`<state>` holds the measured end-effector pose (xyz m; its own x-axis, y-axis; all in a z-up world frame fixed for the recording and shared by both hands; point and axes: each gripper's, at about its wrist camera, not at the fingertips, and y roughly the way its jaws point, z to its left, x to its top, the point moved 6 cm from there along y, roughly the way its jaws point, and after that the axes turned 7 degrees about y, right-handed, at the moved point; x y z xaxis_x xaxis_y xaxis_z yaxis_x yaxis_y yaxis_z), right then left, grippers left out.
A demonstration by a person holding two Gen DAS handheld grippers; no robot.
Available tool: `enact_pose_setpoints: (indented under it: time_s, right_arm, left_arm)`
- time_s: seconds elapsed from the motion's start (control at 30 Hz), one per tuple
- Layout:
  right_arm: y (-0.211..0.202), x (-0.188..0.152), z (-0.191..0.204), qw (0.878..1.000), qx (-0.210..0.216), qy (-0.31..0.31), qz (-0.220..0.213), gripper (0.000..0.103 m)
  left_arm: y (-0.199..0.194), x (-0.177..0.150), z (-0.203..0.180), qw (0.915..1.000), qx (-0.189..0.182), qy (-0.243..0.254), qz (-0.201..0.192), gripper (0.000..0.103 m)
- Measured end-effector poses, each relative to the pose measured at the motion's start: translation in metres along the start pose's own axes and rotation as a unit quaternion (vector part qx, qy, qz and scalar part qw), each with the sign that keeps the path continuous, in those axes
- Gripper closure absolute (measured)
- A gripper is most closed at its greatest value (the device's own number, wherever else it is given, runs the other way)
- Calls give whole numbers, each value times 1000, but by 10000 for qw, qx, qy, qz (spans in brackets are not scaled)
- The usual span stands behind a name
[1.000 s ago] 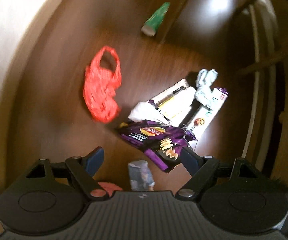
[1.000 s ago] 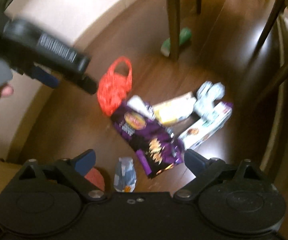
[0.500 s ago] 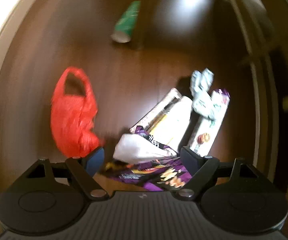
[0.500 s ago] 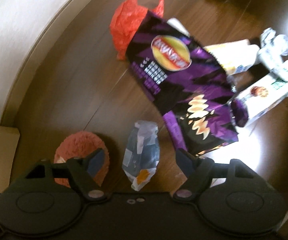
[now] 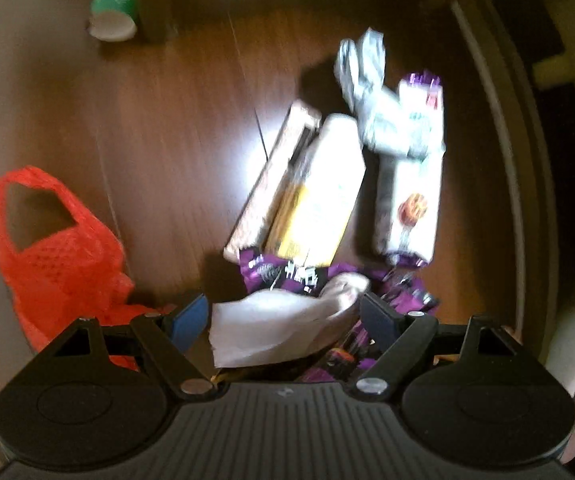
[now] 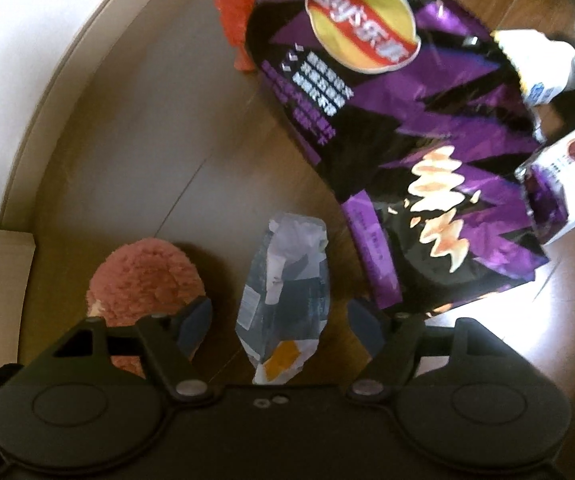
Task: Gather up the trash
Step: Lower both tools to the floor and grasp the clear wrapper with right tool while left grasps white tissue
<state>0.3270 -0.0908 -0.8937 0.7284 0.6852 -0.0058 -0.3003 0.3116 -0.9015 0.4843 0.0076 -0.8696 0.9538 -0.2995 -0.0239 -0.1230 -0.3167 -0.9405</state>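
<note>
Both grippers have been dropped low over the floor litter. Left gripper (image 5: 283, 316) is held wide around the crumpled white tissue (image 5: 275, 328), nothing gripped. Right gripper (image 6: 279, 318), fingers just narrowed but untouching, is centred lower-middle over the small grey foil wrapper (image 6: 283, 300), so pickup seems imminent.

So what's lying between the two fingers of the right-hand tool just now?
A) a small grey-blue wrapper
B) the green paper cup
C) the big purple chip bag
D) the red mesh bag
A: in the right wrist view the small grey-blue wrapper lies on the floor between the open fingers of the right gripper, which do not press on it.
</note>
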Motion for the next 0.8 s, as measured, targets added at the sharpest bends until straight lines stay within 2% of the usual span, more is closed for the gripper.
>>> enact_pose_setpoints:
  time_s: [0.17, 0.27, 0.3, 0.37, 0.43, 0.5, 0.63, 0.67, 0.8]
  right_arm:
    - [16, 0, -2, 10000, 21, -5, 13, 33]
    - [22, -1, -2, 10000, 29, 19, 12, 41]
    - [25, -1, -2, 10000, 3, 10, 9, 46]
    - [29, -1, -2, 10000, -57, 14, 1, 56]
    - [33, -1, -1, 10000, -77, 50, -34, 72]
    - [35, 0, -1, 9999, -94, 86, -61, 78]
    - [37, 0, 0, 9999, -111, 84, -46, 95]
    - [35, 0, 0, 9999, -75, 98, -77, 96]
    - [21, -1, -1, 9994, -67, 182, -287, 99]
  left_arm:
    - [17, -7, 6, 9999, -4, -168, -41, 20]
    - [19, -9, 9, 9997, 75, -203, -92, 23]
    - [19, -10, 10, 9996, 97, -226, -107, 27]
    - [18, -8, 11, 9994, 135, -296, -94, 50]
    - [13, -9, 10, 9990, 233, -350, -122, 59]
    - [9, -8, 10, 9986, 285, -402, -200, 67]
    - [-1, -9, 8, 9979, 263, -508, -317, 89]
    - [-5, -9, 6, 9978, 217, -529, -348, 93]
    - [-19, -10, 2, 9963, 214, -664, -508, 95]
